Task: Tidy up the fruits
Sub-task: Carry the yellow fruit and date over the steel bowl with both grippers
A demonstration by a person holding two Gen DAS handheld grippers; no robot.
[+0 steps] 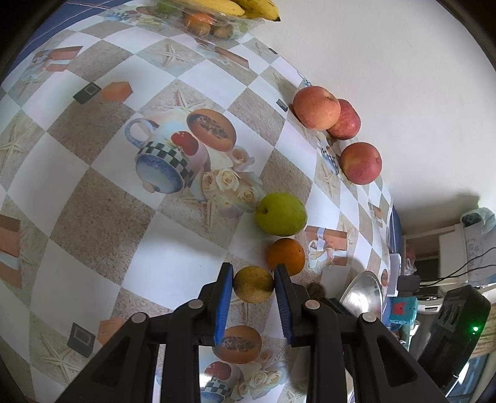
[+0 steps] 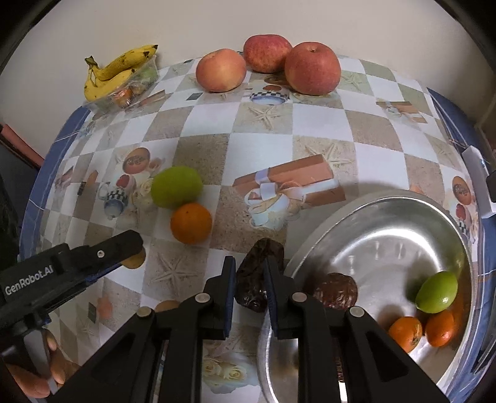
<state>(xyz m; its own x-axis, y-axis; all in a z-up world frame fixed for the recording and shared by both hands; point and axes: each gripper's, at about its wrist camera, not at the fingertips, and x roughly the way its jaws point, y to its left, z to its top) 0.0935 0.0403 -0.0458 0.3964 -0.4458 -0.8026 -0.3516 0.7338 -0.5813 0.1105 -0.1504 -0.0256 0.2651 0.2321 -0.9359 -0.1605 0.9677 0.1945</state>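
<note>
A: What does the left wrist view show?

B: The left gripper (image 1: 253,280) is clenched on a yellow-brown fruit (image 1: 252,284), blue pads pressing its two sides, low over the checkered tablecloth (image 1: 173,269). Just beyond it sits an orange (image 1: 286,256), and beyond that a green fruit (image 1: 281,214), the two nearly touching. Three red apples (image 1: 316,108) line the far edge by the white wall (image 1: 387,77); two touch each other, the third (image 1: 360,163) sits a little apart. At the top, bananas (image 1: 248,7) lie over a clear tray of smaller fruit. The rim of a metal bowl (image 1: 362,294) shows at lower right.

A: And the right wrist view?

B: The right gripper (image 2: 249,277) grasps a dark, wrinkled brown fruit (image 2: 259,272) between its pads, just beside the near left rim of the metal bowl (image 2: 387,223). In the bowl lie another dark wrinkled fruit (image 2: 336,291), a green fruit (image 2: 436,296) and two small oranges (image 2: 405,333), all toward the near side. On the tablecloth (image 2: 263,148) left of the bowl, an orange (image 2: 191,222) touches a green fruit (image 2: 176,187). The left gripper (image 2: 130,248) enters from the left, with a bit of yellow-brown fruit (image 2: 135,259) visible under its tip. Three red apples (image 2: 312,68) stand along the far edge, and the bananas (image 2: 119,69) rest on their clear tray at far left.
</note>
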